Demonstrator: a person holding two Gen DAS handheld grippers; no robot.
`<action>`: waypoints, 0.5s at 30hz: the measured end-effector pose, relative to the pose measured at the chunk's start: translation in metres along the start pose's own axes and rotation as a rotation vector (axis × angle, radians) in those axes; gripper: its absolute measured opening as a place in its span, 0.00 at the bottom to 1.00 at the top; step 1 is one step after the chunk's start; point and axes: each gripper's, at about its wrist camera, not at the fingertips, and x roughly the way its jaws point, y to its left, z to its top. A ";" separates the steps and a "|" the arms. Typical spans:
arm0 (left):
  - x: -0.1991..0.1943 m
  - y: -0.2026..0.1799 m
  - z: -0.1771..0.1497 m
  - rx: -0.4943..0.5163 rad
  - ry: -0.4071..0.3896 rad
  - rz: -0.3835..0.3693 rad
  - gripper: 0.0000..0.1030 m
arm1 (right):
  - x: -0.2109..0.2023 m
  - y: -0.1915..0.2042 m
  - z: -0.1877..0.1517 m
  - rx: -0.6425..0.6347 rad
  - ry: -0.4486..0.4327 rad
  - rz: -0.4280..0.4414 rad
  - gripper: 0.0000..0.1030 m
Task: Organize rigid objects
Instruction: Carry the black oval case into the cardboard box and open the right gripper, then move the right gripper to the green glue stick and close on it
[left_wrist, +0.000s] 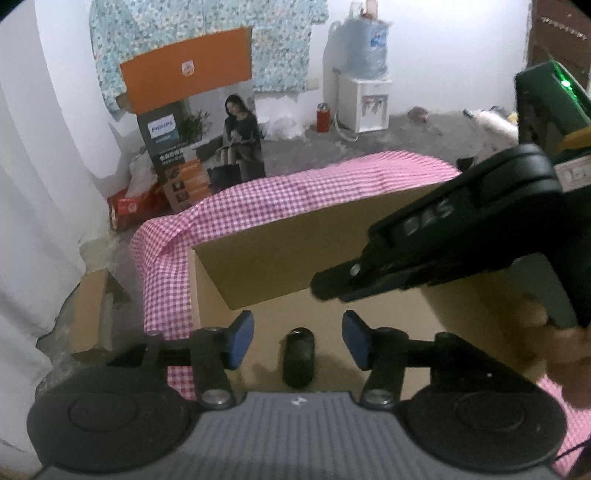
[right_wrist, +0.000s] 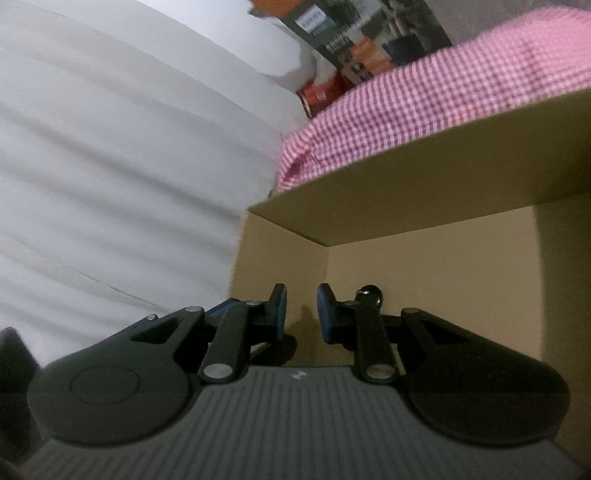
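Observation:
A small black cylinder (left_wrist: 298, 356) lies on the floor of an open cardboard box (left_wrist: 295, 251). My left gripper (left_wrist: 297, 322) hangs just above it, open, its blue pads (left_wrist: 242, 339) on either side of the cylinder and not touching it. My right gripper (left_wrist: 327, 286) reaches into the box from the right, its tips together and empty. In the right wrist view the right gripper (right_wrist: 299, 297) points at the box's inner wall (right_wrist: 424, 277) with only a narrow gap between its pads (right_wrist: 327, 314) and nothing in it. The black cylinder (right_wrist: 369, 291) peeks out behind its right finger.
A pink checked cloth (left_wrist: 295, 188) drapes around the box's far and left sides. A box flap (right_wrist: 424, 184) leans over the opening. A hand (left_wrist: 565, 350) holds the right gripper. Beyond stand a printed carton (left_wrist: 173, 147), a water dispenser (left_wrist: 369, 107) and a red flask (left_wrist: 322, 117).

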 end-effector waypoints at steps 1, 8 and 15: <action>-0.008 -0.002 -0.002 0.003 -0.010 -0.006 0.58 | -0.011 0.003 -0.004 -0.010 -0.014 0.006 0.20; -0.071 -0.024 -0.027 0.023 -0.100 -0.066 0.78 | -0.092 0.016 -0.047 -0.077 -0.099 0.055 0.24; -0.106 -0.059 -0.074 0.046 -0.124 -0.175 0.80 | -0.171 -0.001 -0.123 -0.106 -0.155 0.067 0.30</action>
